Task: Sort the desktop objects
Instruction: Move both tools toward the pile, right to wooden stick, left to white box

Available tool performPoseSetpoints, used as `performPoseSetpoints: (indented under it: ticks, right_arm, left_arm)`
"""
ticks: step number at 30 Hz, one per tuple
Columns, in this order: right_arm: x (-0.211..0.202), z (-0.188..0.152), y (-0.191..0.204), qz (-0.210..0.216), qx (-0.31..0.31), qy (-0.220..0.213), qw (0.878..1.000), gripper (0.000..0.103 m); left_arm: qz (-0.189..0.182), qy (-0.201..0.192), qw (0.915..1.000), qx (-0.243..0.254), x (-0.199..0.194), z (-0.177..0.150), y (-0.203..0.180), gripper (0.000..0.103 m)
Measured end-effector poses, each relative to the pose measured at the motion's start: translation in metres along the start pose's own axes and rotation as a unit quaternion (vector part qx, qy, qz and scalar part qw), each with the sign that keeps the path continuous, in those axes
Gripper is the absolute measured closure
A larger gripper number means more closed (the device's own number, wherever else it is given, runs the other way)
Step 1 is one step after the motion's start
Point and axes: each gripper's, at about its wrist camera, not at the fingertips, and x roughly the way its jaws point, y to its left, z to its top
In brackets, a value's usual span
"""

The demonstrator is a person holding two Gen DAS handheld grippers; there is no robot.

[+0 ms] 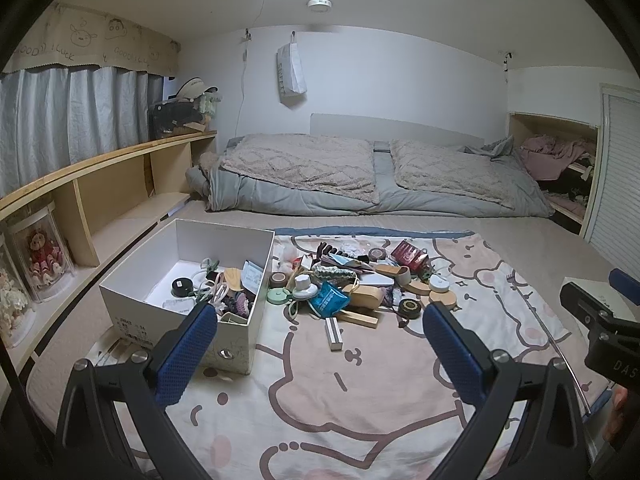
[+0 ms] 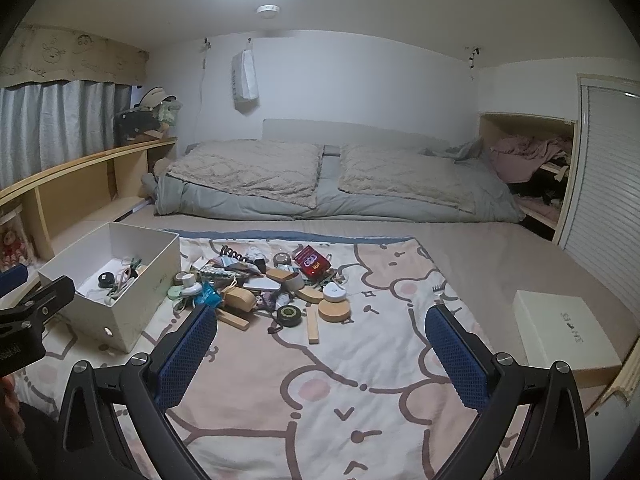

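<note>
I have both tongs spread wide and empty. The left tongs [image 1: 316, 320] hover low over the cartoon blanket [image 1: 360, 400], with the left-hand tip just short of the white box [image 1: 180, 312] corner; the right tongs [image 2: 320, 324] hang over the same blanket, short of the clutter and not touching anything.

The pile of small objects [image 1: 352, 284] lies ahead of both, on the blanket's far half, just right of the box. The box already holds a black round tin [image 1: 181, 286] and some cords, so I judge the sorting is under way with most of it still to do.

To do the next pick well, I would take loose outliers first: the wooden block [image 2: 313, 326] and the black round case [image 2: 289, 315] lie at the near edge, apart from the tangle. I would come down steeply, straddle one item only, and close gently so the soft blanket does not bunch up between the fingers. The closed white box [image 2: 568, 332] at the right stays clear of my path.
</note>
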Motion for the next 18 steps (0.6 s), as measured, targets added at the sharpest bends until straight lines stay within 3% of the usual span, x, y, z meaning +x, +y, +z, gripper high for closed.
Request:
performPoseSetpoints:
  ticks: [18]
  right_arm:
    - [0.054,-0.028,0.007,0.023,0.007,0.077,0.997,0.000]
  left_arm:
    - [0.008,0.080,0.9967,0.005,0.059,-0.027,-0.001,0.000]
